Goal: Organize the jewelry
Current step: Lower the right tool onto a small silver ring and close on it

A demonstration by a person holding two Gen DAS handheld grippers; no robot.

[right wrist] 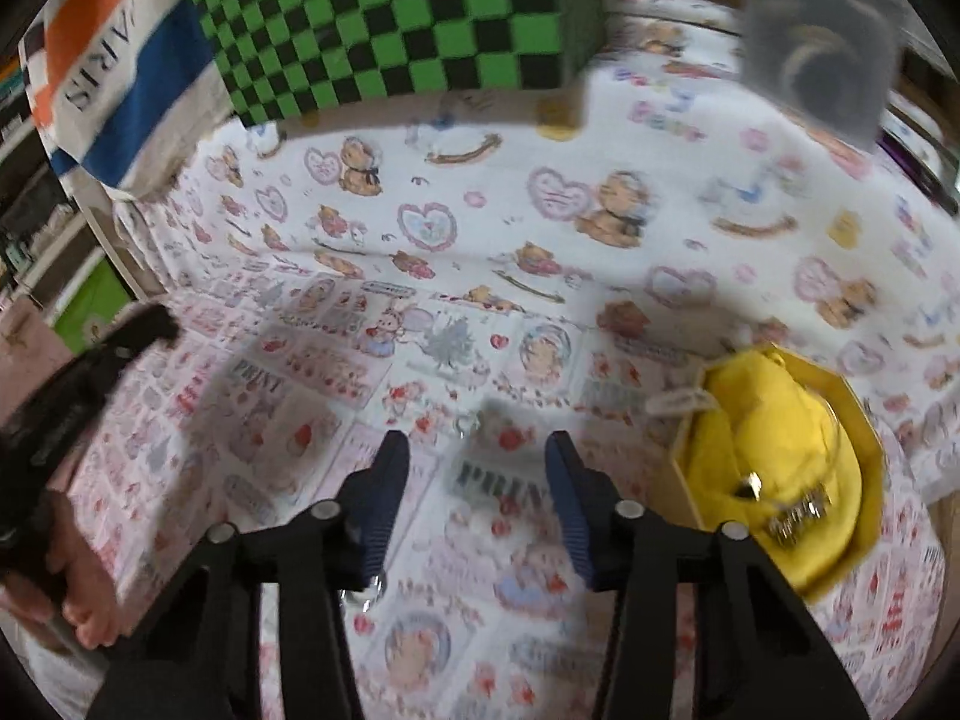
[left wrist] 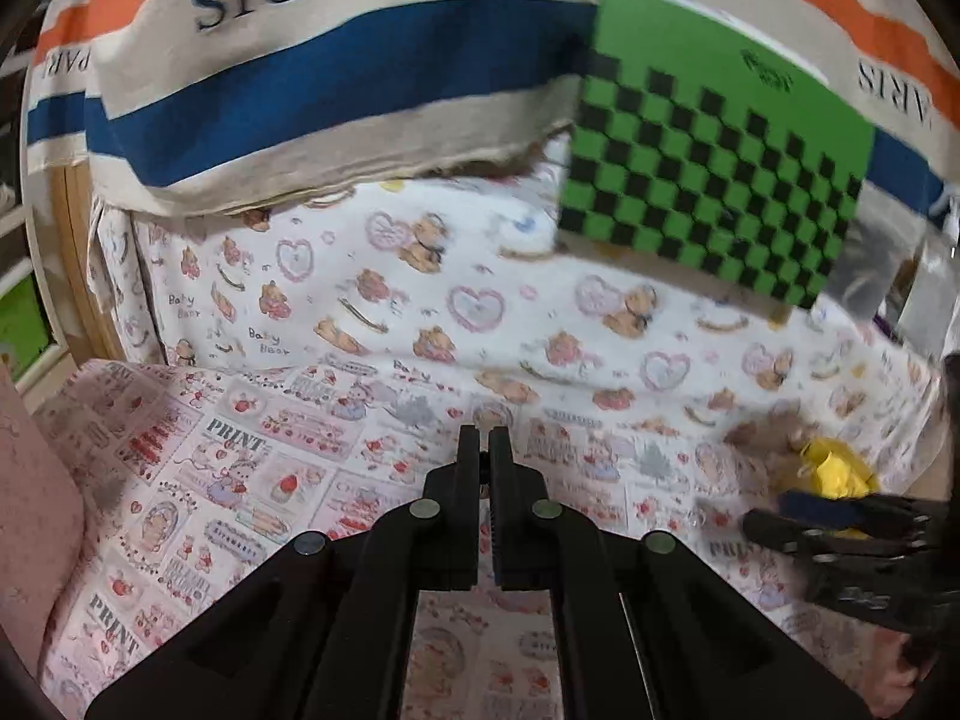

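Note:
My left gripper (left wrist: pixel 485 444) is shut above the printed cloth (left wrist: pixel 312 438), and I see nothing held between its black fingers. My right gripper (right wrist: pixel 477 450) stands open, its blue-padded fingers (right wrist: pixel 387 480) apart over the cloth. A small silvery ring (right wrist: pixel 465 423) lies on the cloth just beyond the fingertips, untouched. Another silvery piece (right wrist: pixel 366 591) peeks out under the left finger. To the right sits a yellow jewelry box (right wrist: pixel 780 456) with a yellow cushion and a sparkly piece (right wrist: pixel 801 516) on it. In the left wrist view the box (left wrist: pixel 837 471) lies far right, beside the right gripper (left wrist: pixel 780 510).
A green-and-black checkered box (right wrist: pixel 390 18) and a striped PARIS bag (left wrist: pixel 300 90) stand at the back. A clear plastic pouch (right wrist: pixel 822 42) is at the back right. A hand (right wrist: pixel 78 600) holds the left gripper (right wrist: pixel 90 372) at the left edge. Bear-print cloth (right wrist: pixel 600 228) covers the far table.

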